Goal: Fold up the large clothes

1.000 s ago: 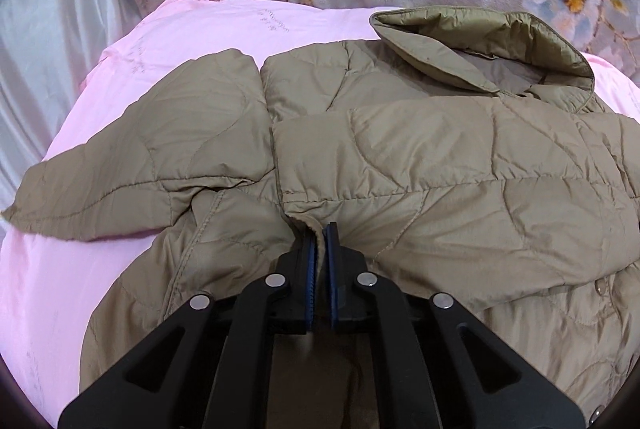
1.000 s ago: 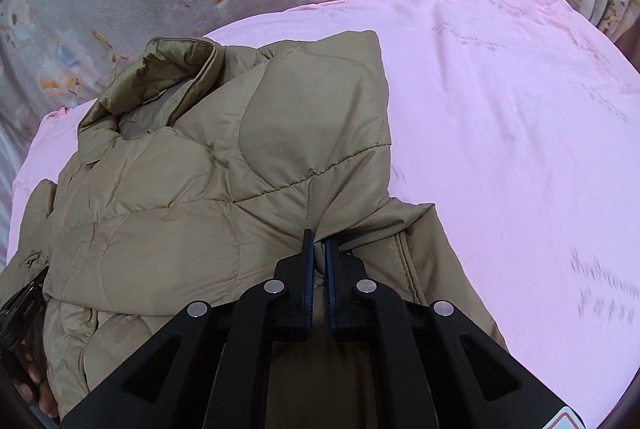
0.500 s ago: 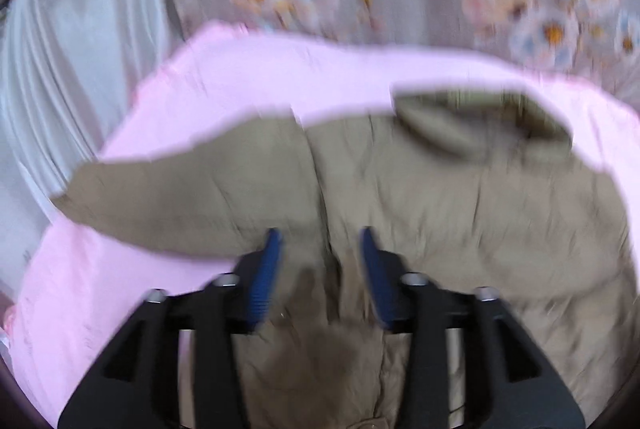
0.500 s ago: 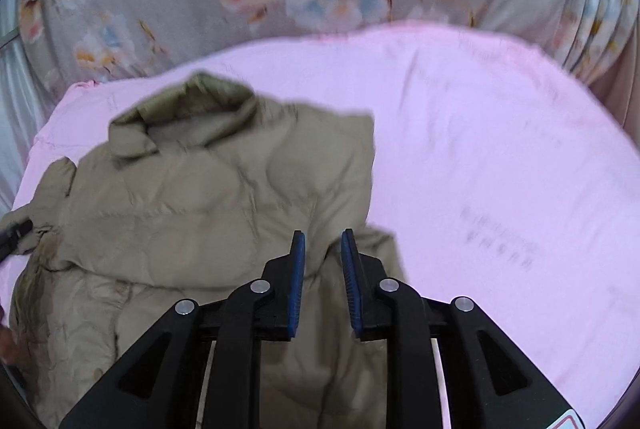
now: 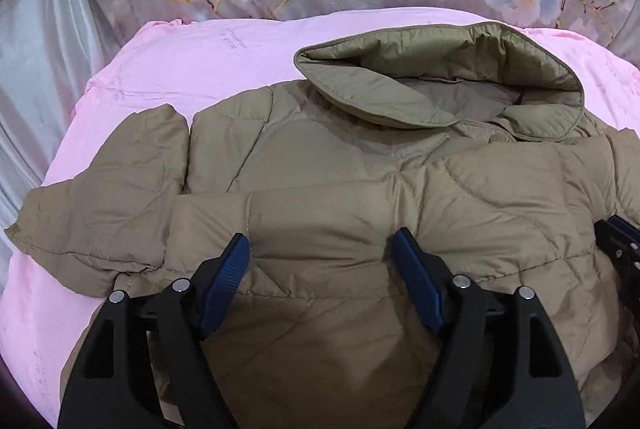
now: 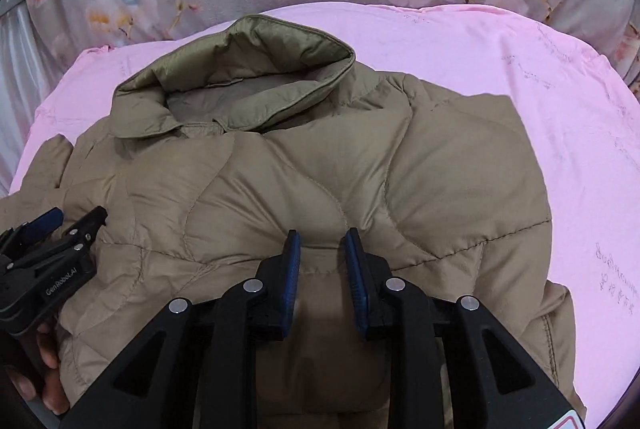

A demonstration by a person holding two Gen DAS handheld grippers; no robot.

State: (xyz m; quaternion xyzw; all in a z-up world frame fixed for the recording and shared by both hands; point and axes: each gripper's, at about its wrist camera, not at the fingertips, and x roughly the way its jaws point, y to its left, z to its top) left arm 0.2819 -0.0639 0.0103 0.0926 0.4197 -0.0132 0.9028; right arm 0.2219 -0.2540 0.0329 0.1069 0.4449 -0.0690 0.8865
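While jaws gape, left gripper [image 6: 70, 219] reads "GenRobot.AI".

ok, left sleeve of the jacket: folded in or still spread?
Spread. The left sleeve lies out over the pink sheet, beside the jacket body, not across it.

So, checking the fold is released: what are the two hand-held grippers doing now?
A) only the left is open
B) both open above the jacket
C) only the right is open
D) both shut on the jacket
B: the left hand-held gripper and right hand-held gripper both show spread fingers with nothing pinched, over the khaki jacket.
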